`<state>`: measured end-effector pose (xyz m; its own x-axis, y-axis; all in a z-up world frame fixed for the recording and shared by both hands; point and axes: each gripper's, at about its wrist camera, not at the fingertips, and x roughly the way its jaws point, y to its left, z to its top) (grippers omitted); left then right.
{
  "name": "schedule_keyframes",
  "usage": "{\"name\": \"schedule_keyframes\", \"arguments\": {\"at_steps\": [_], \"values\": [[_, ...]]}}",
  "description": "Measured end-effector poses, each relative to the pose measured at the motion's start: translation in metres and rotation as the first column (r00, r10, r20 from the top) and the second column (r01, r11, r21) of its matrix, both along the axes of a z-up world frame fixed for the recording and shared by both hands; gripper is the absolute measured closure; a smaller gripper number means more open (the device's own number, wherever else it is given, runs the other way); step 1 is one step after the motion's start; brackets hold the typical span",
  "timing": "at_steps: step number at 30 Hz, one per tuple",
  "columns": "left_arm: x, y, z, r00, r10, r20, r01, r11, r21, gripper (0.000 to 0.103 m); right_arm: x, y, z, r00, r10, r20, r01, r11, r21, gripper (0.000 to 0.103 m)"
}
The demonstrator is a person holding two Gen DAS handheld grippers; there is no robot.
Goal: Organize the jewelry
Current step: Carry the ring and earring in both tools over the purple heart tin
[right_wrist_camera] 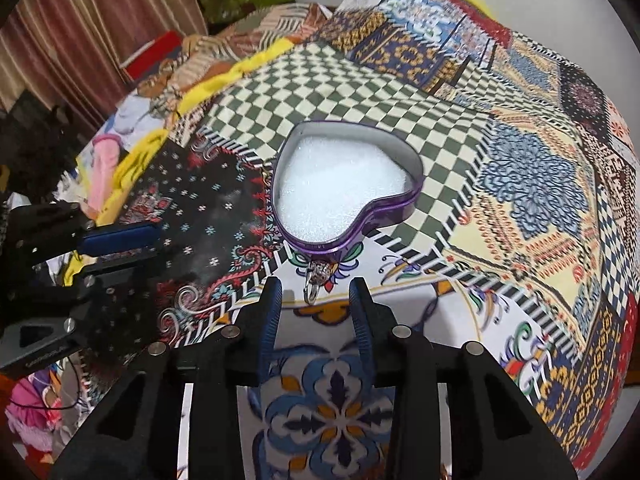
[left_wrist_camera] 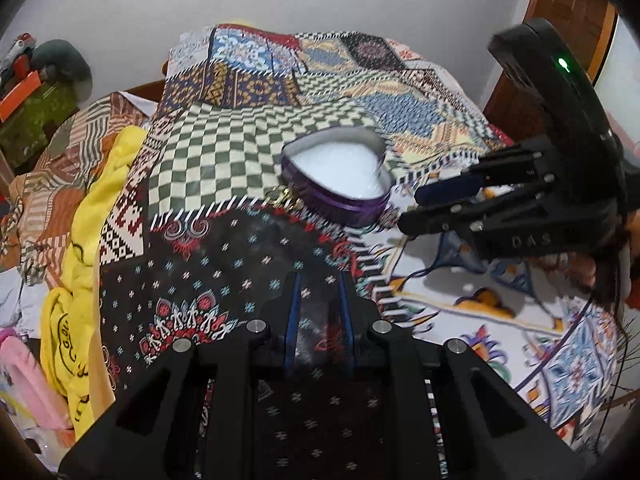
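A purple heart-shaped tin [right_wrist_camera: 340, 184] with a white foam lining lies open on the patchwork bedspread [right_wrist_camera: 520, 184]; it also shows in the left wrist view [left_wrist_camera: 340, 180]. A silver ring-like piece of jewelry [right_wrist_camera: 316, 280] lies on the cloth at the tin's pointed end, just ahead of my right gripper [right_wrist_camera: 316, 288], which is open and empty. A gold piece of jewelry [left_wrist_camera: 282, 196] lies beside the tin's left side. My left gripper [left_wrist_camera: 318, 280] is open and empty over the dark patch, short of the tin. The right gripper [left_wrist_camera: 416, 208] shows in the left wrist view beside the tin.
A yellow cloth [left_wrist_camera: 84, 280] and pink clothes [left_wrist_camera: 28, 380] lie at the bed's left edge. A wooden door frame [left_wrist_camera: 560, 20] stands at the far right. Boxes [left_wrist_camera: 24, 92] are stacked at the left wall. The left gripper [right_wrist_camera: 132, 248] is at the left in the right wrist view.
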<state>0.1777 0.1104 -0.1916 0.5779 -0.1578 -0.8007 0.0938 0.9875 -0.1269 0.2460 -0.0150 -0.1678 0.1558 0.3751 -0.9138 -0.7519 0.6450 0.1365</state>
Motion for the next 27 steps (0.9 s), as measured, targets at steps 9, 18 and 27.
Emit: {"name": "schedule_keyframes", "arguments": {"at_steps": [9,18,27], "values": [[0.014,0.013,-0.012,1.0,0.021,-0.021,-0.022,0.999,-0.031,0.085,0.008,0.015,-0.015,1.0,0.019,-0.02,-0.02,0.999,-0.044,0.084],[0.045,0.019,-0.024,0.998,0.022,-0.065,-0.025,0.998,-0.049,0.08,0.007,0.012,-0.011,0.999,0.02,-0.035,-0.02,1.0,0.011,0.089],[0.08,0.021,-0.032,0.997,0.034,-0.073,-0.036,0.999,-0.03,0.069,0.007,-0.008,0.005,1.0,0.001,0.014,-0.002,0.999,0.054,0.089]]}}
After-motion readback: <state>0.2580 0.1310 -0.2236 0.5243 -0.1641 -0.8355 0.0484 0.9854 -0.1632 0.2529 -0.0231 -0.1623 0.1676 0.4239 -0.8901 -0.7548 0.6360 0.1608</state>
